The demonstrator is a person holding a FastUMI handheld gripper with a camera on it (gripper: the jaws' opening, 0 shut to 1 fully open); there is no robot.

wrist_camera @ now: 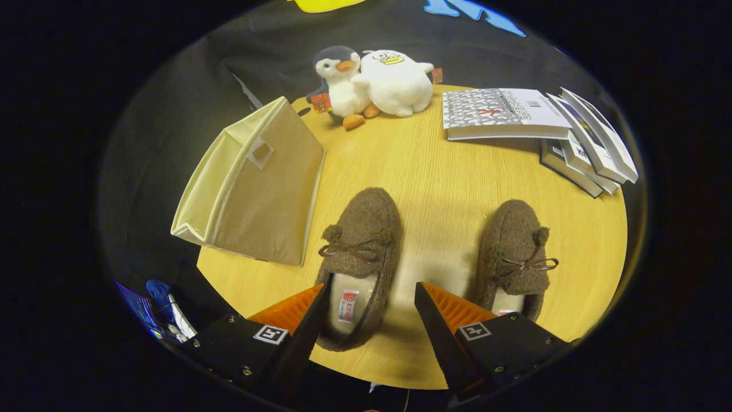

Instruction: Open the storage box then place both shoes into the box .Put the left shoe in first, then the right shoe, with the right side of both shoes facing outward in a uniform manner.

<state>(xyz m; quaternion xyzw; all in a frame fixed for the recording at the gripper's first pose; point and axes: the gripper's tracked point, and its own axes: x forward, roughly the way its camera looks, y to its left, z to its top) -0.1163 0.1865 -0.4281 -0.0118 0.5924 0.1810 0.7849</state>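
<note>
Here, jaws apart, straddling left shoe point(359, 260).

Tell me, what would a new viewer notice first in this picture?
Two brown fuzzy slippers: one slipper lies between the open gripper fingers, the other slipper beyond the right finger. A beige storage box lies folded beside them, and two plush birds sit at the table's far edge.
</note>
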